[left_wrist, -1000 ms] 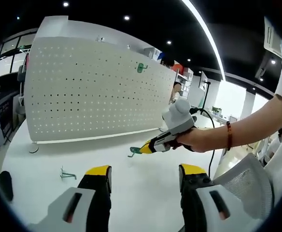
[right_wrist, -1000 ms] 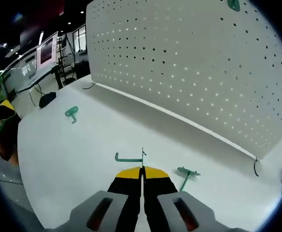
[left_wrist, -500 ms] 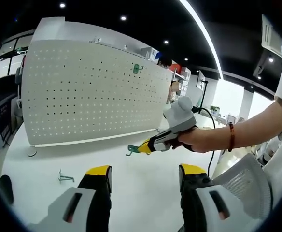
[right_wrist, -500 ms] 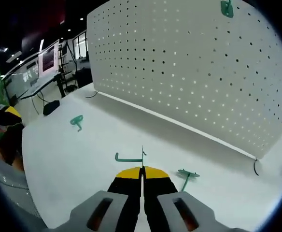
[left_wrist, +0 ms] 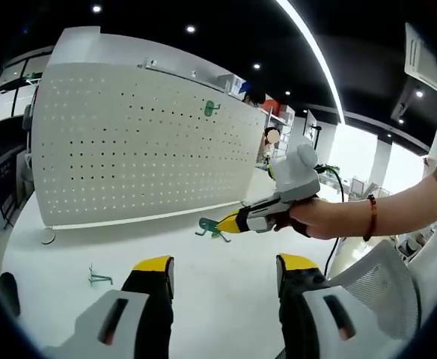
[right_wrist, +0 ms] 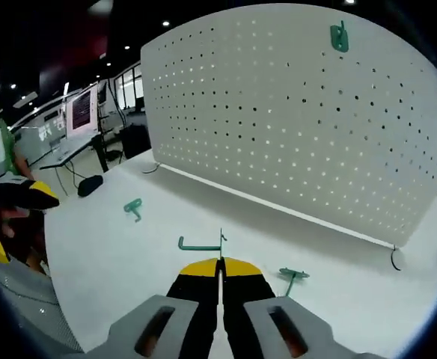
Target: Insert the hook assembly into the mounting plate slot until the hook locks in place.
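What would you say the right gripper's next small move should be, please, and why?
Probably carry the held hook up and forward toward the pegboard. The right gripper is shut on that hook above the white table, well short of the board, where one green hook already hangs near the top. The left gripper is open and holds nothing.

We count four green hooks: one mounted on the pegboard (right_wrist: 301, 127) at one o'clock (right_wrist: 340, 37), two lying on the white table (right_wrist: 114, 254) at ten (right_wrist: 133, 208) and four (right_wrist: 292, 277), one held centrally (right_wrist: 200, 244).
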{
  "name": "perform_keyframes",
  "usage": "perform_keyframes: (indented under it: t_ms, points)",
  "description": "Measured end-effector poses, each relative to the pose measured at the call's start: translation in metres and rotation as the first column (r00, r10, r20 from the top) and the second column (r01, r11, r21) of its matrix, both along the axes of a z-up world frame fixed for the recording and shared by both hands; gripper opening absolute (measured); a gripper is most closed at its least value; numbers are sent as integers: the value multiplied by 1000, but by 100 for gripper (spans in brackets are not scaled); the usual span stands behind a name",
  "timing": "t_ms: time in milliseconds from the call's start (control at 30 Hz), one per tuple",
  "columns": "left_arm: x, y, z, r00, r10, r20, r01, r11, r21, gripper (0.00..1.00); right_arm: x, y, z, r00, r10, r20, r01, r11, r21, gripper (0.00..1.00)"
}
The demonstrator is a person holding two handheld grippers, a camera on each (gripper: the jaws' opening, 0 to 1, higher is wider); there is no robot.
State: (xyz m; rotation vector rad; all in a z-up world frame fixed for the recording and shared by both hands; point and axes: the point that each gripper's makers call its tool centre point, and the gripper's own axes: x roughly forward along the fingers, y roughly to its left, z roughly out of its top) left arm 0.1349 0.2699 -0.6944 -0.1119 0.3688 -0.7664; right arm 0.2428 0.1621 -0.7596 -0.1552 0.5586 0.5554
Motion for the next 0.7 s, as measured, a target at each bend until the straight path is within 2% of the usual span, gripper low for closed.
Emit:
perform_keyframes:
  t_ms: [167, 400, 700]
  points:
    - [-3, -5, 3, 1000, -7, -4, 7, 1000, -12, 56, -7, 3, 13, 999, 6, 31, -7, 999, 34, 0]
    - [-6, -10, 6, 1000, -13, -10, 12, 1000, -29, 55, -19, 6, 25, 996, 45, 76, -46, 999, 16, 0]
    - [-10, -15, 6, 999, -26, -21, 25, 999, -33, 54, -34, 7, 30, 993, 69, 95, -70, 998, 10, 0]
